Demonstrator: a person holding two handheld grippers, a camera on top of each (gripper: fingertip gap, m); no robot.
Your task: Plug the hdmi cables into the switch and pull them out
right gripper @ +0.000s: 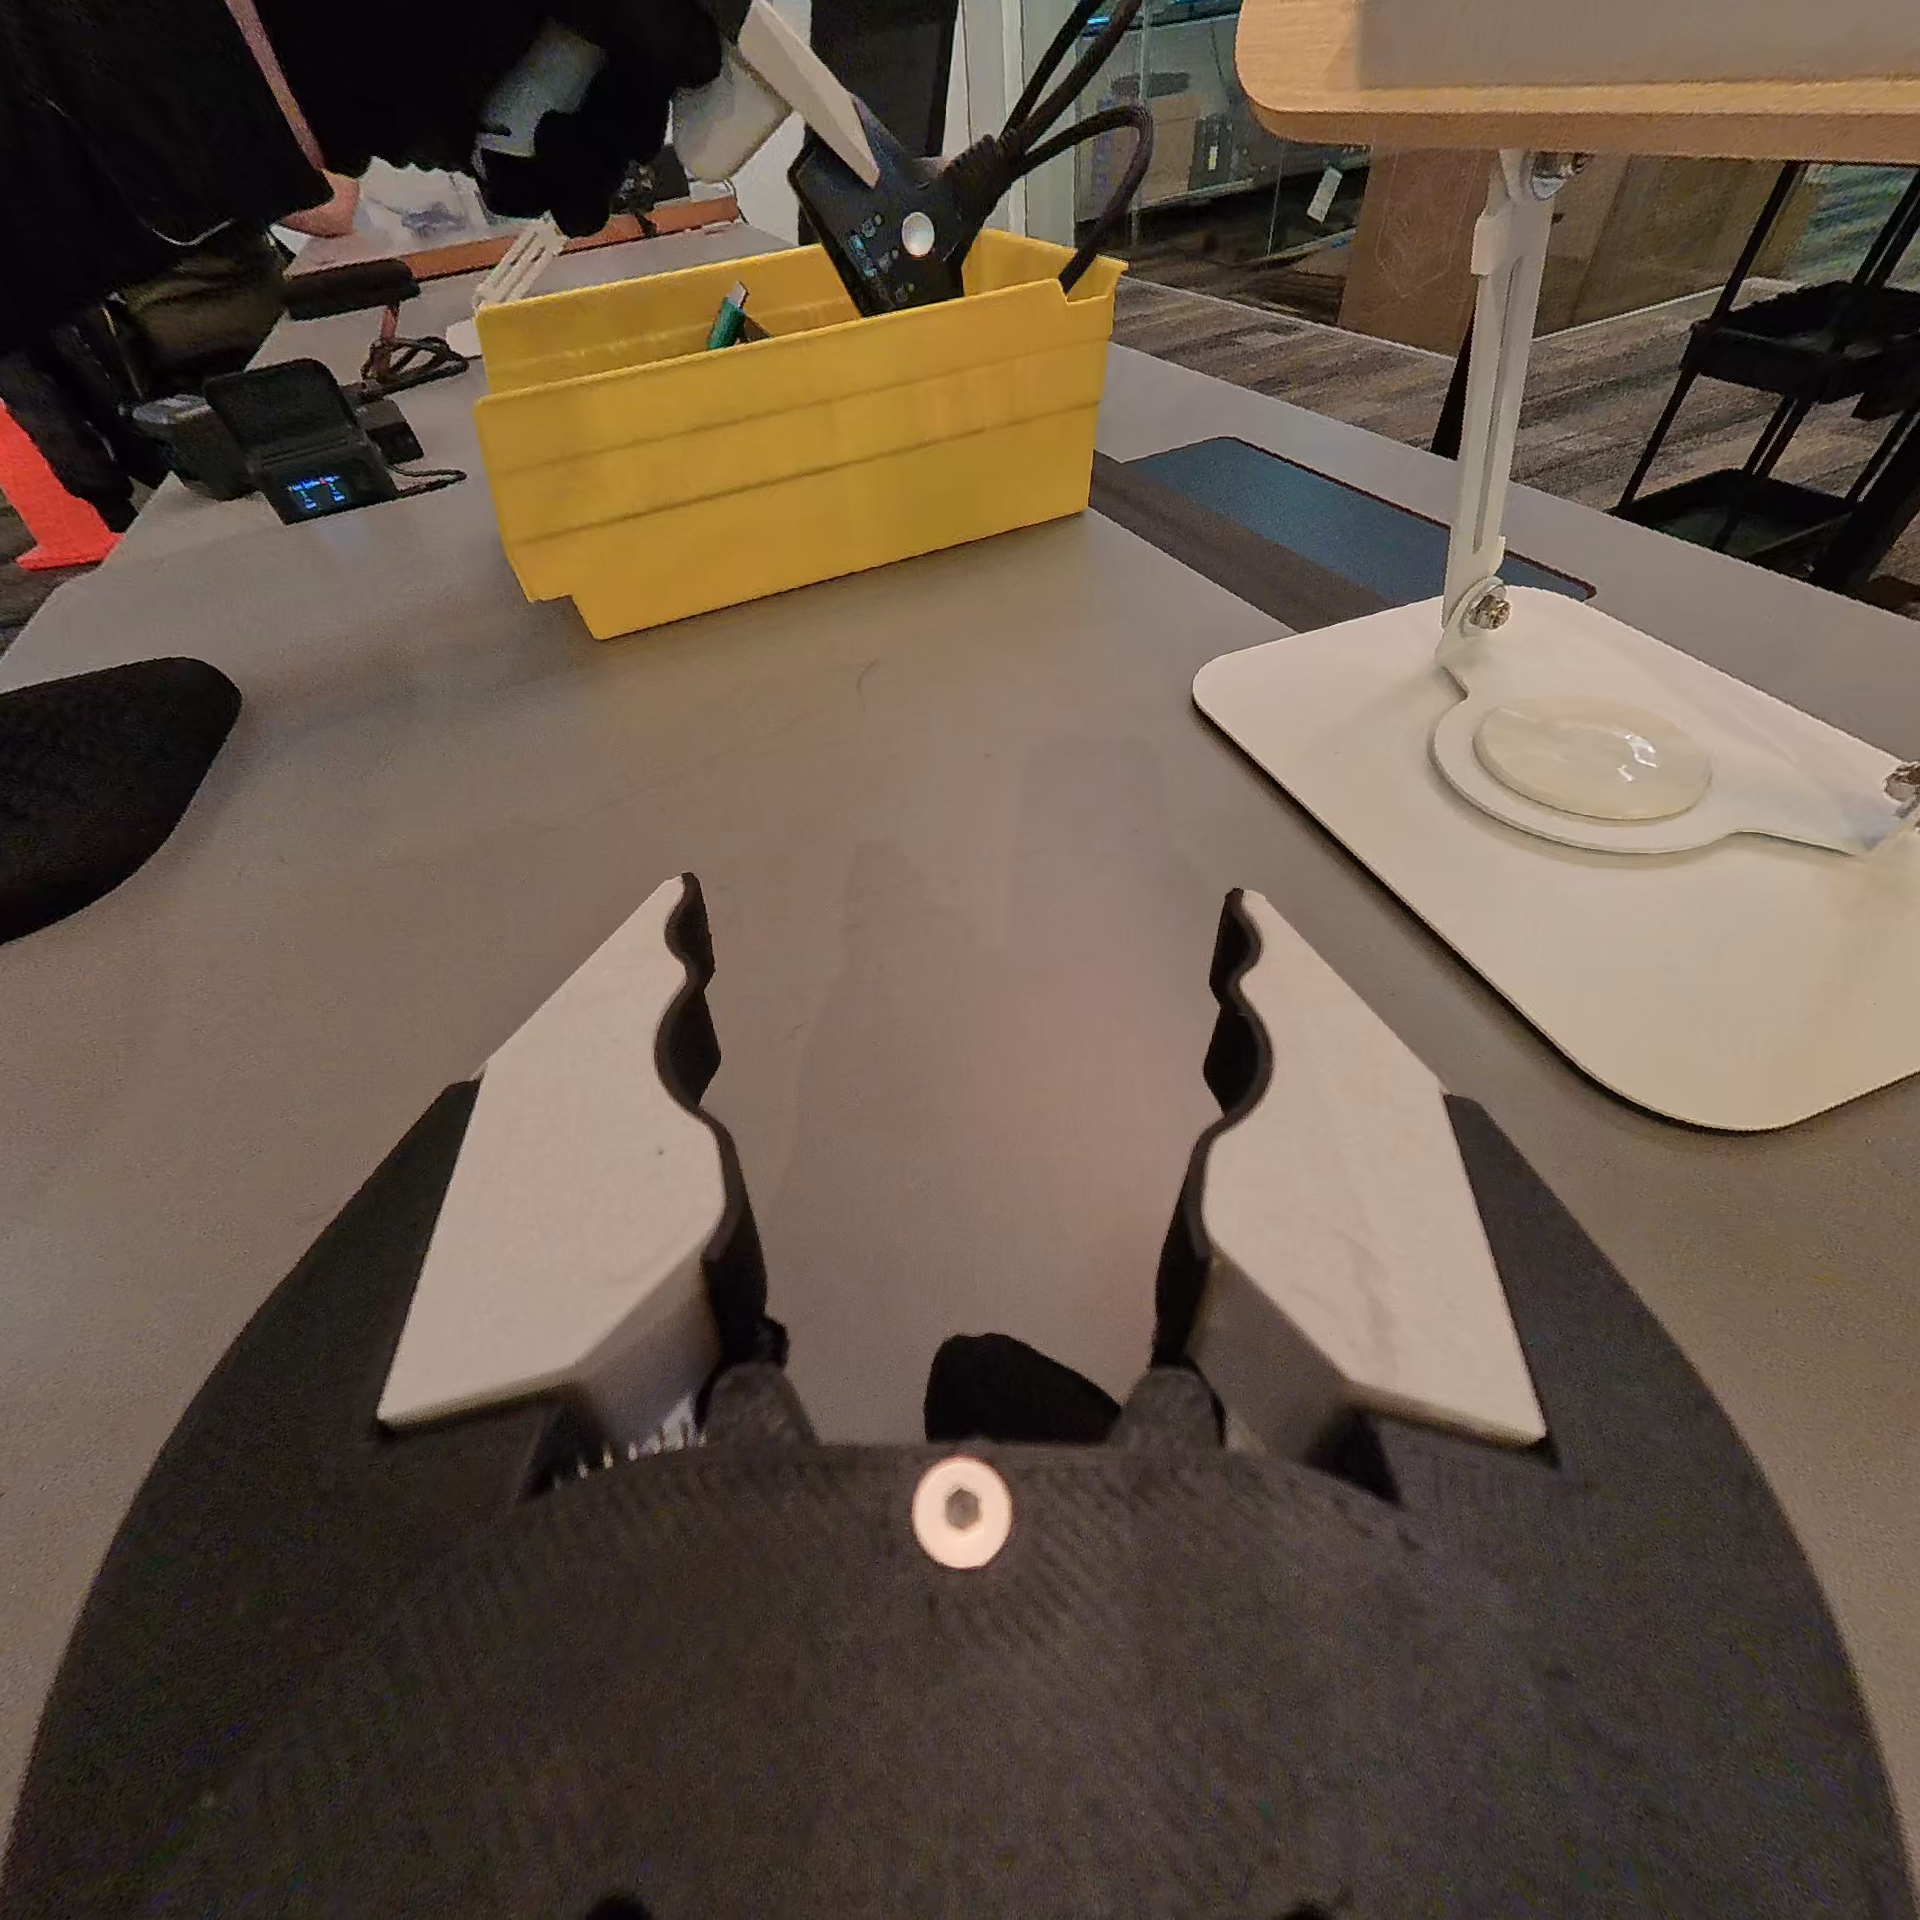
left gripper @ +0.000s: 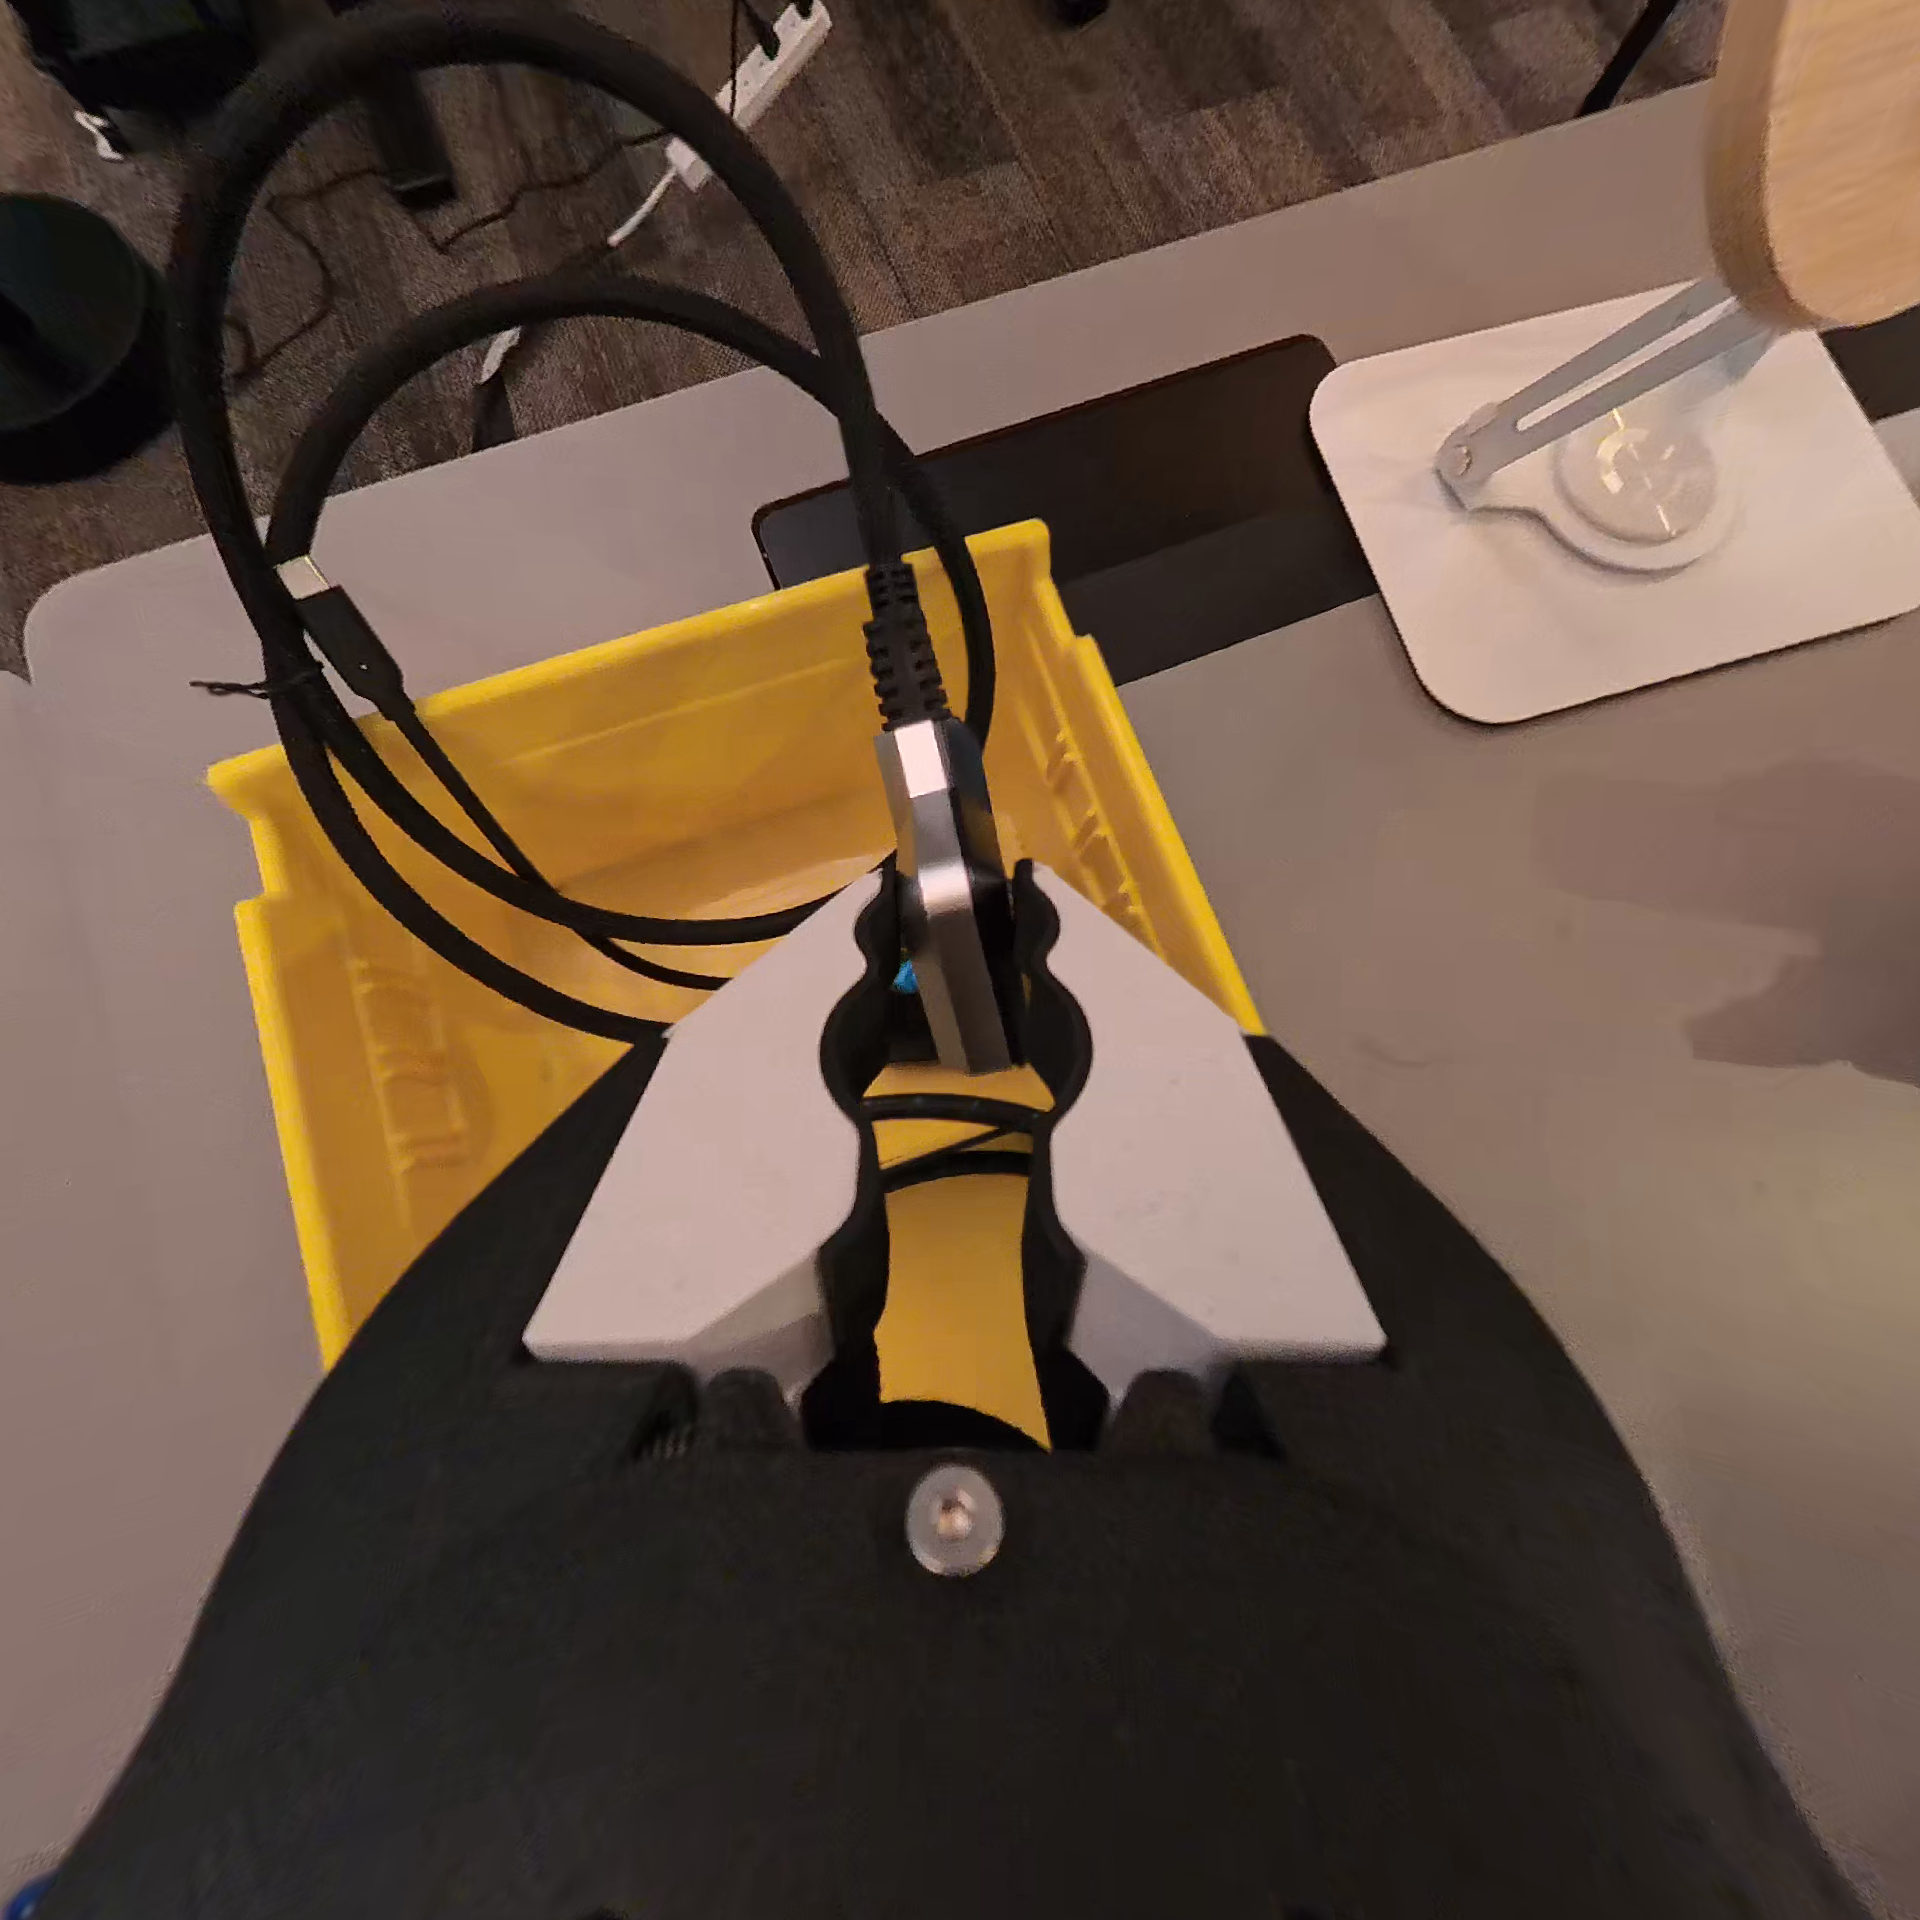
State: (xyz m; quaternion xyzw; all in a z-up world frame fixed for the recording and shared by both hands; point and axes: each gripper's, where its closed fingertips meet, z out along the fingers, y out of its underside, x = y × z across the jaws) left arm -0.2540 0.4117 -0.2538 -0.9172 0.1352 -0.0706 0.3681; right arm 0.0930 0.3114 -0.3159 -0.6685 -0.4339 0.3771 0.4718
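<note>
My left gripper is shut on the switch, a slim grey metal box with a black braided cable looping up from it. It holds the switch above the yellow bin. The cable's small plug end hangs at the left. In the right wrist view the switch shows a black face with a round button, tilted over the bin. A green-tipped plug sticks up inside the bin. My right gripper is open and empty, low over the grey table.
A white stand base with a wooden top stands at the right. A dark mat lies behind the bin. A black pad sits at the left edge, a black device with a lit screen and an orange cone farther left. The grippers' ends are close to 40 cm from one another.
</note>
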